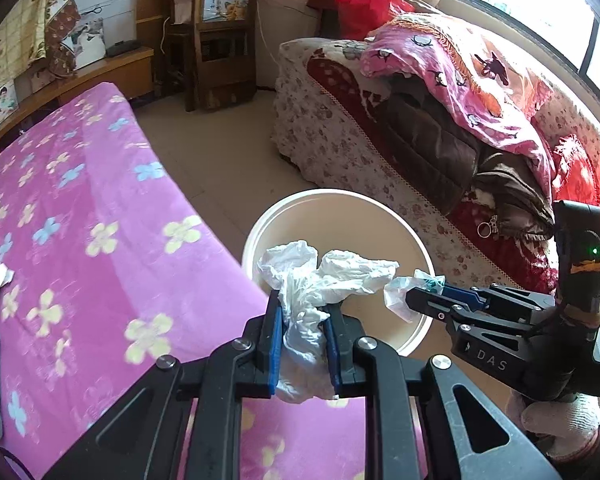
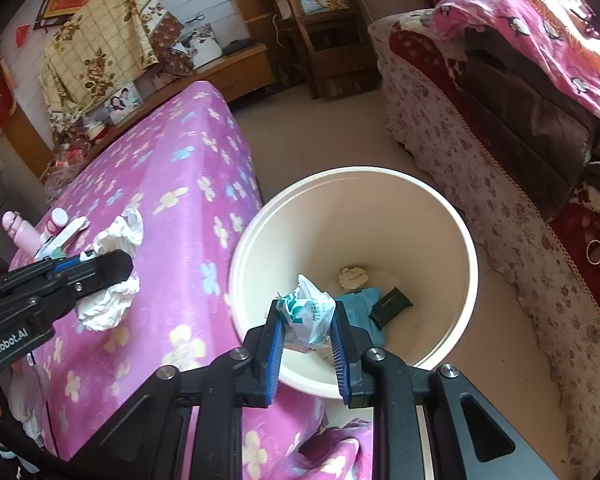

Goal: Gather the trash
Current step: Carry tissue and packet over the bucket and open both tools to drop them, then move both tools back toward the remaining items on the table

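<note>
— What is the left hand-held gripper doing at lower centre of the frame?

— It is clenching a crumpled white tissue over the purple flowered bench, just beside the rim of the cream bin.

— And the right hand-held gripper?

— It is gripping a crumpled white-and-green wrapper above the open bin, where a teal packet and a black card are lying at the bottom.

Crumpled white tissue and printed wrapper above cream bin.
</note>
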{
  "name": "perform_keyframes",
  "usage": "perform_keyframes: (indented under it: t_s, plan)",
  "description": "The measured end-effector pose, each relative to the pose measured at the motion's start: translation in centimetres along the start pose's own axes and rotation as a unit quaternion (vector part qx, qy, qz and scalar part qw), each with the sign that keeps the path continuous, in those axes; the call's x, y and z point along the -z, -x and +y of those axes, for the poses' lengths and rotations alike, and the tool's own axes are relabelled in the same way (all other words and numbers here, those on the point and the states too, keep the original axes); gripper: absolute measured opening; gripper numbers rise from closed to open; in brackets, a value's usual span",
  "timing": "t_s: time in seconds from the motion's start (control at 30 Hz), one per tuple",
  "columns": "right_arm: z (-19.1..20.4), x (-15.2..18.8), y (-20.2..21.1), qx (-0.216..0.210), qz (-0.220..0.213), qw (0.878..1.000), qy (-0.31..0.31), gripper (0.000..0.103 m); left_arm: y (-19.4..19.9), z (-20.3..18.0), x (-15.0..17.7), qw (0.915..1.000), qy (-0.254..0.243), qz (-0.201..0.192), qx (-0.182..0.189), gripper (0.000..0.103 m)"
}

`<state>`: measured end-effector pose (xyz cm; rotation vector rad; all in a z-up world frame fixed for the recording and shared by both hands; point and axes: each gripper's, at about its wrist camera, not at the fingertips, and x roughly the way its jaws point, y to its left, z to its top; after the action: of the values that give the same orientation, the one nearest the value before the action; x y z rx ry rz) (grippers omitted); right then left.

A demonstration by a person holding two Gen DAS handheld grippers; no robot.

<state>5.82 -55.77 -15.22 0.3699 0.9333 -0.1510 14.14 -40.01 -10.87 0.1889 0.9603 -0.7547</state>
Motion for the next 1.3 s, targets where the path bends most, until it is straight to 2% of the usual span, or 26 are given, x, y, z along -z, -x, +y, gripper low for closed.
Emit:
perform_keyframes:
  t_s: [0.1,0.17,0.2,0.23,0.3,0.37,0.4,0.43,0.63,0.83,1.17,1.3]
  plan:
    - [-0.8,-0.5,-0.4,0.007,-0.006,1.0,-0.01,0.027,-0.7,0.0,-0.4,1.0,0.005,-0.001,0.007,0.023]
    - [-1.4,-0.8,-0.9,0.005,-0.009,1.0,-0.015,0.027,-1.1,0.2,-0.6,0.9999,0.009,-0.001,0.007,0.041]
    - [-1.6,-1.0,-1.1,0.006,-0.011,1.0,-0.019,0.027,-1.1,0.3,-0.6,0.9999,0.011,-0.004,0.006,0.058]
    - [-1.9,-1.2,-1.3,0.008,-0.013,1.0,-0.025,0.028,-1.2,0.5,-0.7,0.9998,0.014,-0.007,0.007,0.068]
    - [-2.5,-1.4,-1.8,-0.002,-0.009,0.999,-0.04,0.029,-1.2,1.0,-0.7,0.9996,0.024,-0.009,0.014,0.068]
    - [-3.0,-1.5,-2.1,-0.015,-0.007,0.998,-0.055,0.04,-1.3,1.4,-0.6,0.9996,0.028,-0.007,0.007,0.068]
    - [-3.1,-1.4,-2.1,-0.018,-0.008,0.998,-0.058,0.062,-1.3,1.7,-0.6,0.9995,0.029,-0.007,0.006,0.068]
    - [-3.1,-1.4,-2.1,-0.021,-0.012,0.998,-0.059,0.074,-1.3,1.9,-0.5,0.9995,0.032,-0.006,0.005,0.068]
    - [-3.0,-0.9,-1.8,-0.026,-0.016,0.997,-0.068,0.074,-0.6,2.9,0.2,0.9992,0.038,-0.008,-0.009,0.068]
    - [-1.4,-0.4,-0.9,-0.022,-0.011,0.999,-0.048,0.074,1.0,3.2,1.1,0.9987,0.033,-0.018,-0.033,0.068]
    - [4.3,0.3,2.8,0.0,-0.027,1.0,0.016,0.074,5.1,4.9,3.3,0.995,0.045,-0.043,-0.078,0.068]
    - [6.7,0.5,4.3,-0.005,-0.038,0.999,0.031,0.074,6.9,5.9,4.4,0.9927,0.051,-0.053,-0.095,0.068]
